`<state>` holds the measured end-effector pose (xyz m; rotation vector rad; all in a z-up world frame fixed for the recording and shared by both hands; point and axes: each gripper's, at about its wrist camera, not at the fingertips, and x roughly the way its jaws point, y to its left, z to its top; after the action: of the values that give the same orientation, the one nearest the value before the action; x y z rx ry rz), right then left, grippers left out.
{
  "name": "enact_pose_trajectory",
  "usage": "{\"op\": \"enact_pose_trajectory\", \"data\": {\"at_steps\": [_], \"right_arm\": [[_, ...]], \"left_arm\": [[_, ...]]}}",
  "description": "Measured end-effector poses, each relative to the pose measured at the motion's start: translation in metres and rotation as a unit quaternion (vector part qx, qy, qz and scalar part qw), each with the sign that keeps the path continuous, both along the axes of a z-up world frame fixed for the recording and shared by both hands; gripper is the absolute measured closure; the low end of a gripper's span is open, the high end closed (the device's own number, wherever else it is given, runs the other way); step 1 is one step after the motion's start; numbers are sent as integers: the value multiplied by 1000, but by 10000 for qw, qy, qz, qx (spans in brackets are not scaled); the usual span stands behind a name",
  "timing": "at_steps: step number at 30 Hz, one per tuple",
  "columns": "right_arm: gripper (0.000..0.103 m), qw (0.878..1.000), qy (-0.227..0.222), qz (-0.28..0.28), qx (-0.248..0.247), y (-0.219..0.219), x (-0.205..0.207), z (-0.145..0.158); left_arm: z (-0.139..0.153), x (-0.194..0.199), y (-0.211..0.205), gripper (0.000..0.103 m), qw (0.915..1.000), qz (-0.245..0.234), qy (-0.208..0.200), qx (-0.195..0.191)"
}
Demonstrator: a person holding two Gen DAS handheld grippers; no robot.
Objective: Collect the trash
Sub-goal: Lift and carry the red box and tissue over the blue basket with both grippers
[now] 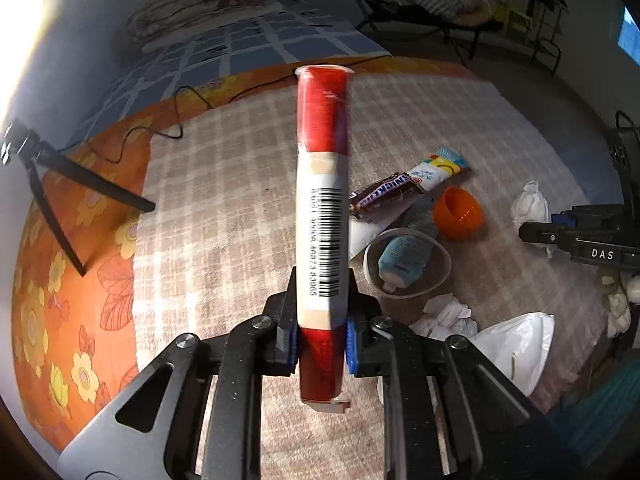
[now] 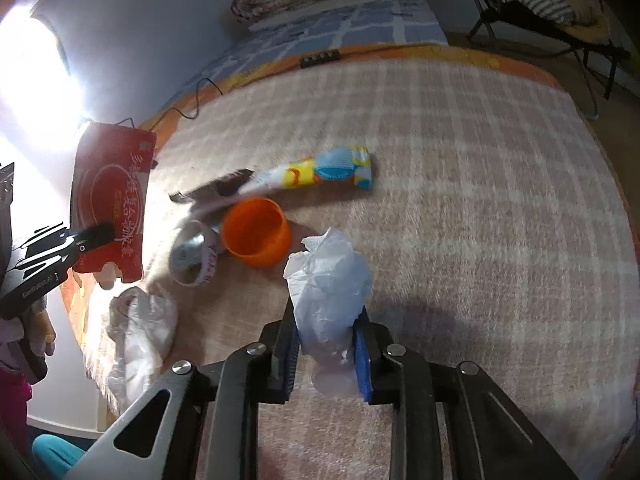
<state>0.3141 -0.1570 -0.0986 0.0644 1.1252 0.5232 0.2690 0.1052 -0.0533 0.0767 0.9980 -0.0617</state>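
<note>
While both tools hang over the checked blanket on the bed, each has trash pinched. Far left in the left wrist view: black tripod legs on the orange flowered sheet, thin black cable trailing on it. Centre: left hand-held gripper clenched on a flat red carton, seen edge-on, barcode side facing the camera, held clear above the blanket. Right of it, on the blanket: Snickers wrapper lying on a colourful tube wrapper, orange cup on its side just beside them, clear plastic cup with a blue-white wrapper inside, crumpled tissue near it, white plastic bag at lower right. Another crumpled tissue sits further right.

Right wrist view: the same red carton at far left, broad face showing, in the other tool's grip. White plastic bag lower left, clear cup and orange cup touching, colourful wrapper behind them. Centre-bottom: right hand-held gripper grasping a crumpled white plastic piece, lifted above the blanket. Frames blurred in places.
</note>
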Motion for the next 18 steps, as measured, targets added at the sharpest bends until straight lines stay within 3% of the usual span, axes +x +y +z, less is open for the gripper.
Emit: {"op": "enact_pose_trajectory", "data": {"at_steps": [18], "right_arm": [[82, 9978, -487, 407, 191, 15, -53, 55]], "left_arm": [[31, -77, 8, 88, 9989, 205, -147, -408]]}}
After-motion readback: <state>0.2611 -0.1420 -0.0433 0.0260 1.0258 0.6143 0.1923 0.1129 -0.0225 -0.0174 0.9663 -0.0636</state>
